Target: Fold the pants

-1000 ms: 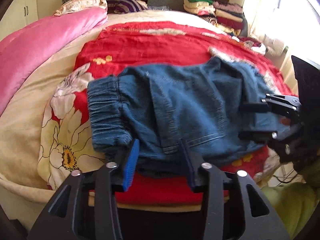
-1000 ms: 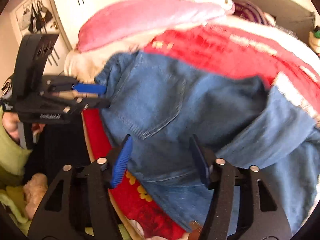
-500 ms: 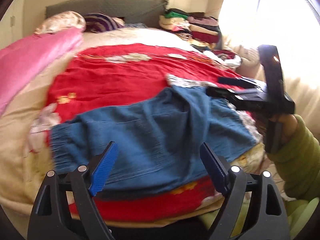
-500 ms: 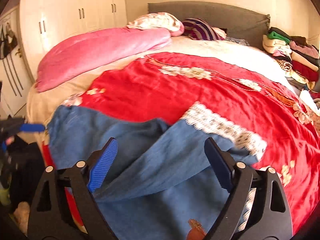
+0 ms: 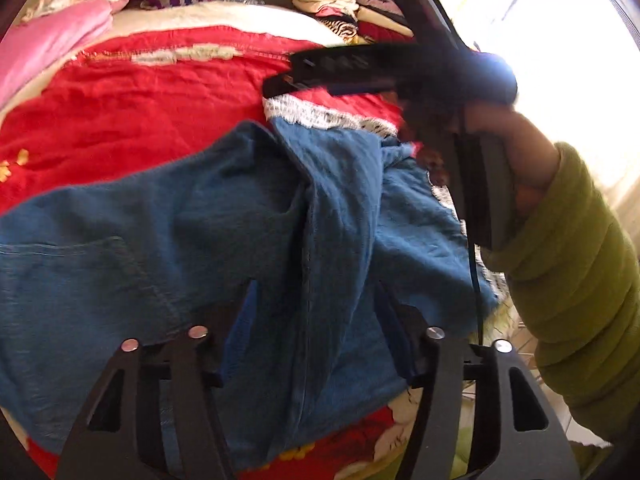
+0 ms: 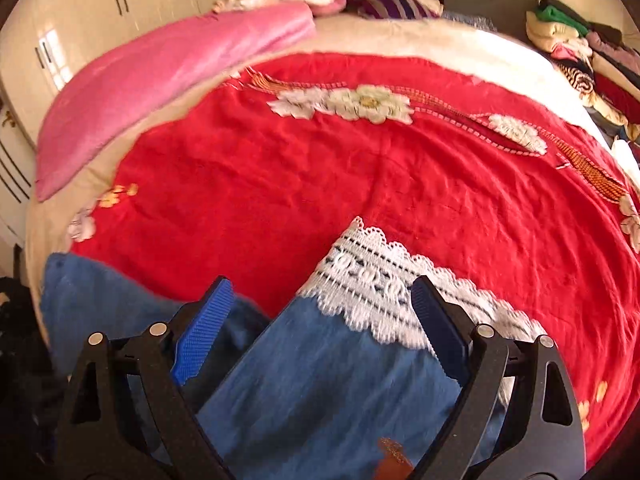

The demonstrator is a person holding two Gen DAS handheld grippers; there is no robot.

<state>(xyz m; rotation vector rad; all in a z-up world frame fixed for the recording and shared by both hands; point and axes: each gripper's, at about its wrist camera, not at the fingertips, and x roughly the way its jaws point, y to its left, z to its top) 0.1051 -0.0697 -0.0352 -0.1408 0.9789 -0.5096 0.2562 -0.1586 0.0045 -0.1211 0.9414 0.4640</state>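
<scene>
A: Both hand-held grippers have slid right along the pants, toward the lace cuffs.

B: Grip?

A: Left gripper is closing, denim between its pads; right gripper hangs apart over a leg. Pants lie on the bed's near edge; nothing in the way, clothes pile far right.

light: bright daylight, window blown out | blur: motion smear throughout | edges: fisheye bending, dark corners

Blue denim pants with white lace hem on a red flowered bedspread.
</scene>
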